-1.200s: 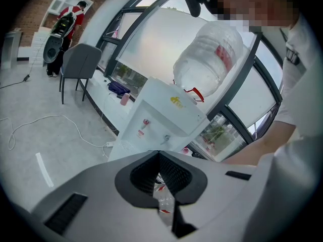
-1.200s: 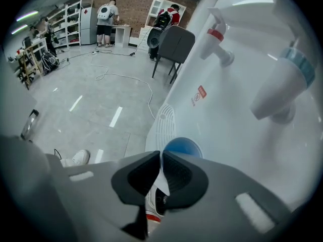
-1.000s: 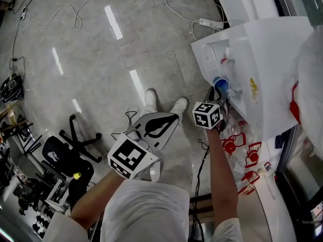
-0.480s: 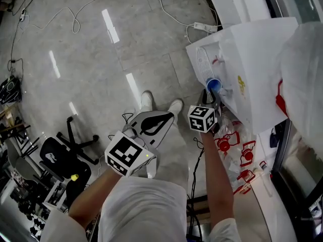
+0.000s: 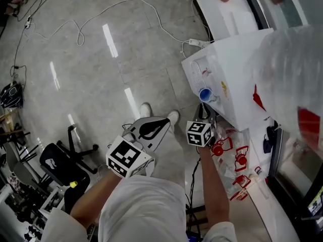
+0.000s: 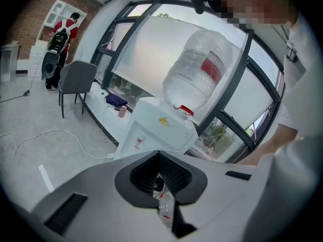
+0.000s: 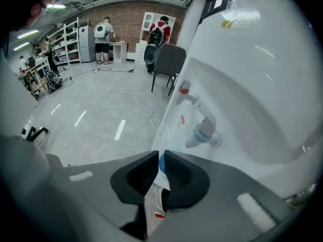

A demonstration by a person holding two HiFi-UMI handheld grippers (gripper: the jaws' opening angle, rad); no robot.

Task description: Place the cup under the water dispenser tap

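The white water dispenser (image 5: 237, 74) is being topped by a large clear bottle (image 6: 199, 72). The left hand-held gripper (image 6: 160, 178) is being held low over the floor, jaws closed to a narrow slit around nothing. The blue cup (image 5: 205, 95) is being pinched by its wall in the right hand-held gripper (image 7: 157, 158), at the dispenser's front recess, near the blue tap (image 7: 201, 133).

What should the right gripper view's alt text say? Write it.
The right hand-held gripper is shut on the wall of a blue cup, facing a white water dispenser's blue-tipped tap and red-tipped tap; a grey tiled floor with cables stretches behind.
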